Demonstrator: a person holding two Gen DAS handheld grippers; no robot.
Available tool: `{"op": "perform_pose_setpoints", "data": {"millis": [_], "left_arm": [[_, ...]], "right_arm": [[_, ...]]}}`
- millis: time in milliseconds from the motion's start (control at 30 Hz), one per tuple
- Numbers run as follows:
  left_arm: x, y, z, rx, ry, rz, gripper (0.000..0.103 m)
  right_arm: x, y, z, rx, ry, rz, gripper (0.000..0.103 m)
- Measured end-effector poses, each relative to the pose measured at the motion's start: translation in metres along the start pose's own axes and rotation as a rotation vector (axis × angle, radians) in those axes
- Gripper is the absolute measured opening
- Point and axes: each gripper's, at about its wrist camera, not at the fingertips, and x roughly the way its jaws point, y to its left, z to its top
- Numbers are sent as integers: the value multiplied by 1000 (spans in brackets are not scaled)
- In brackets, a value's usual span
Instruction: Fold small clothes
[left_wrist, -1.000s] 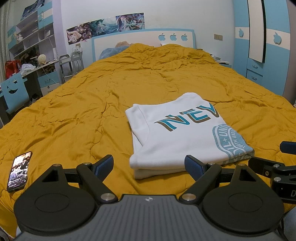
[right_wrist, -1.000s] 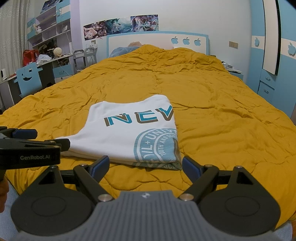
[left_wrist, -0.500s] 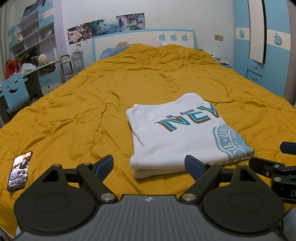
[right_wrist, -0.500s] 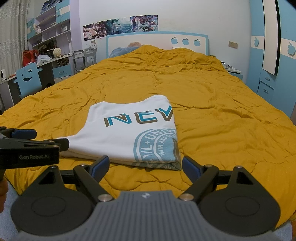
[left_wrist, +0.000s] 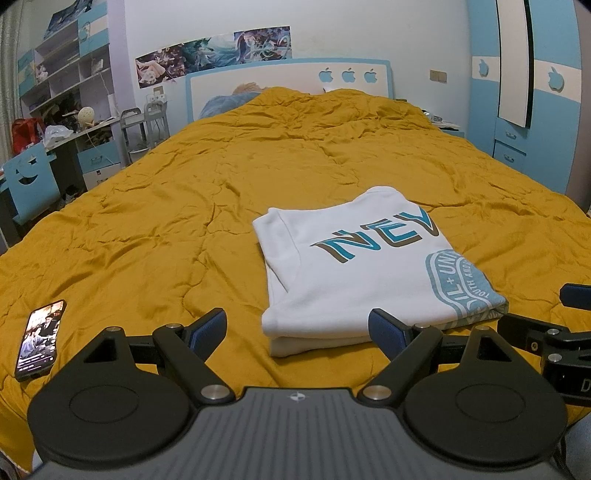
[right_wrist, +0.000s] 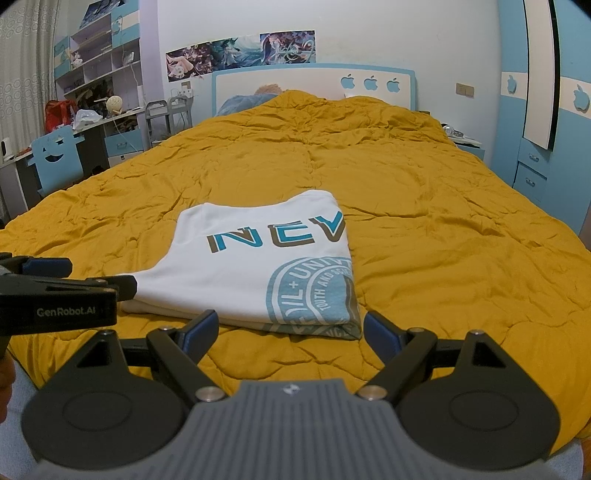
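The shirt lay folded in a flat stack on the bed, near its foot edge. The left hand-held gripper and the right hand-held gripper both hung just short of the shirt's near edge, jaws wide and holding nothing. A phone lay well to the left of the shirt. The shirt looked light, soft and limp; layers would probably slide apart, so any further hold seemed best taken at the near corners, pinching through all layers.

Folded white T-shirt on mustard quilt, left gripper fingers spread, phone at left
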Motion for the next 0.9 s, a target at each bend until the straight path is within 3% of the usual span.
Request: {"op": "perform_pose_setpoints", "data": {"millis": [900], "left_arm": [[-4,-2,3,-4,2,7,101]], "right_arm": [[-1,5,-1,6,11,-5,81]]}}
